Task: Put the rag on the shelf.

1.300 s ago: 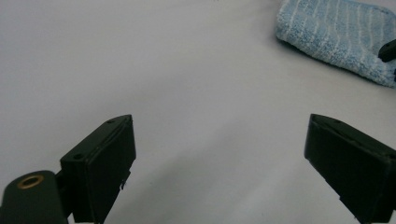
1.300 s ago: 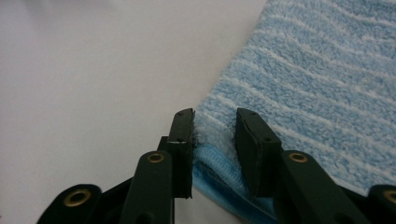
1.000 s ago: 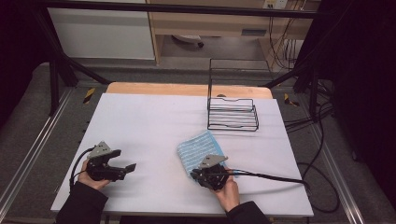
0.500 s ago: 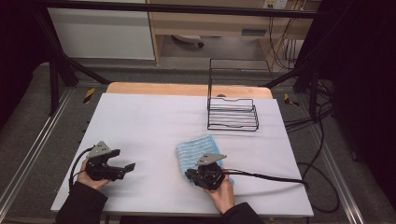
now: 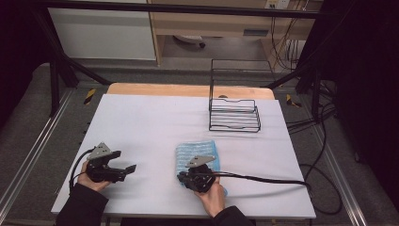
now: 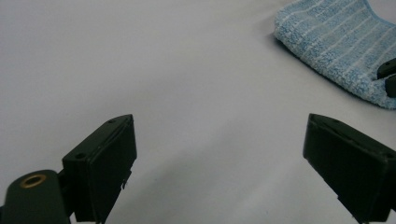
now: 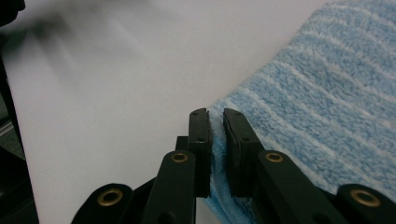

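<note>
A light blue striped towel (image 5: 197, 151) lies on the white table (image 5: 155, 117), a little right of centre near the front. My right gripper (image 5: 181, 177) sits at the towel's near left edge. In the right gripper view the gripper (image 7: 216, 114) is shut on that edge, with blue towel (image 7: 317, 107) pinched between the pads. My left gripper (image 5: 132, 168) rests on the table at the front left, pointing right. In the left gripper view its jaws (image 6: 219, 149) stand wide open over bare table, and the towel (image 6: 336, 46) lies far right beside the right gripper's tips (image 6: 387, 77).
A black wire rack (image 5: 234, 110) stands at the back right of the table. A black cable (image 5: 268, 179) trails from the right gripper across the table to the right edge. A wooden strip (image 5: 188, 89) borders the far edge.
The right gripper has slid left along the table, taking the towel's near edge with it. The left gripper has stayed put.
</note>
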